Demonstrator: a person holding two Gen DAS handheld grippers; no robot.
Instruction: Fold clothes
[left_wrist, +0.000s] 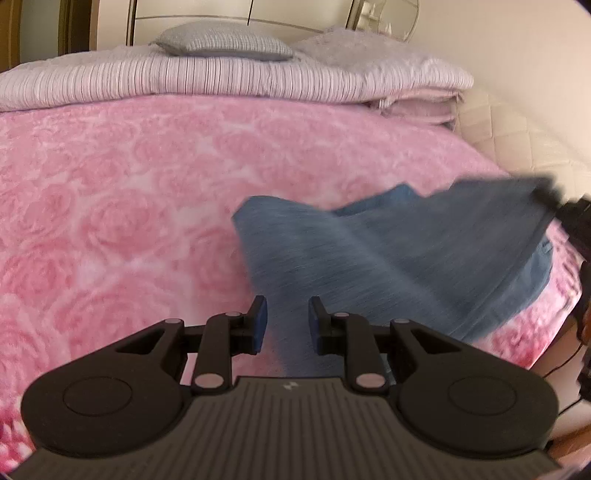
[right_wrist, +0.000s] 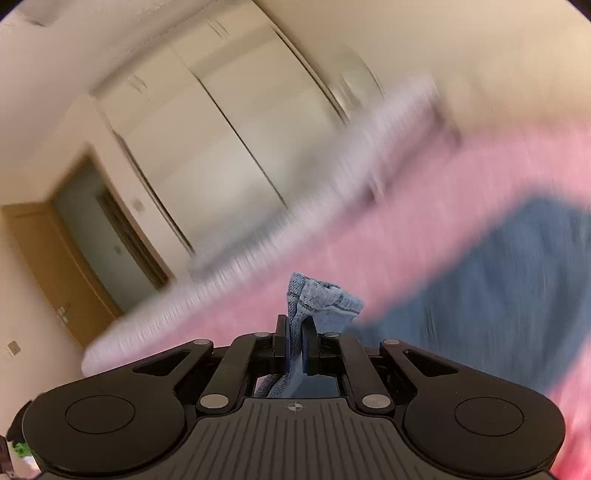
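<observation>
A blue denim garment (left_wrist: 399, 254) lies partly on the pink rose-pattern blanket (left_wrist: 110, 206), its right end lifted off the bed. My left gripper (left_wrist: 287, 321) is open and empty, low over the garment's near left part. My right gripper (right_wrist: 295, 332) is shut on a bunched hem of the denim garment (right_wrist: 317, 299) and holds it up; it also shows at the right edge of the left wrist view (left_wrist: 554, 199). The rest of the garment (right_wrist: 498, 295) trails blurred to the right.
Folded striped quilts (left_wrist: 221, 79) and a grey pillow (left_wrist: 225, 44) lie at the head of the bed. A white wardrobe (right_wrist: 221, 129) and a wooden door (right_wrist: 55, 266) stand beyond. The bed's right edge (left_wrist: 546, 332) drops to the floor.
</observation>
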